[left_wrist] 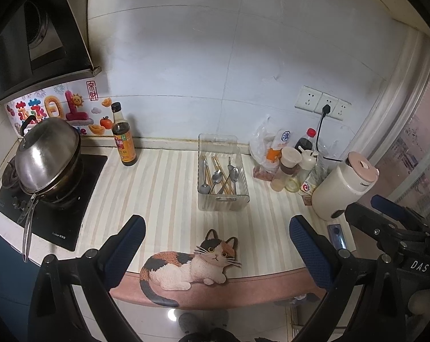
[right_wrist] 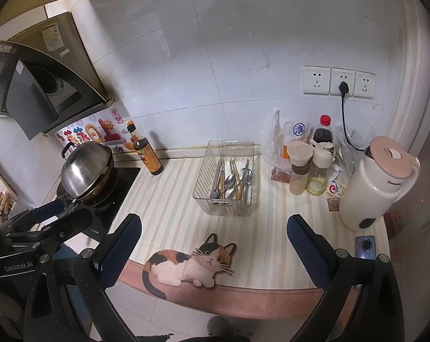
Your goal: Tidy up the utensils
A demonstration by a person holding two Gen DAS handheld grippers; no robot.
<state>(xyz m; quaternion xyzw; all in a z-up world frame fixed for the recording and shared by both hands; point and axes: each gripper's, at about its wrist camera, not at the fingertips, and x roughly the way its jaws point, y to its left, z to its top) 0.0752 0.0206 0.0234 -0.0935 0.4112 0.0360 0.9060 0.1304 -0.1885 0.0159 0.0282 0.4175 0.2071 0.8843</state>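
Note:
A clear plastic bin [left_wrist: 221, 199] [right_wrist: 203, 196] stands mid-counter and holds several metal spoons [left_wrist: 216, 177] [right_wrist: 229, 183] and wooden chopsticks [left_wrist: 208, 171] [right_wrist: 235, 171] jumbled together. My left gripper [left_wrist: 216, 235] hovers open above the counter's front edge, well short of the bin, with nothing between its fingers. My right gripper [right_wrist: 213, 232] is open as well, at about the same distance from the bin and empty. Each gripper shows in the other's view: the right one at the right edge [left_wrist: 386, 219], the left one at the left edge [right_wrist: 46, 216].
A striped mat [left_wrist: 163, 188] with a cat print [left_wrist: 186, 262] covers the counter. A lidded wok [left_wrist: 48, 162] sits on the stove at left, a soy sauce bottle [left_wrist: 123, 136] beside it. Condiment bottles [right_wrist: 309, 165], a white kettle [right_wrist: 377, 182] and a phone [right_wrist: 365, 246] crowd the right side.

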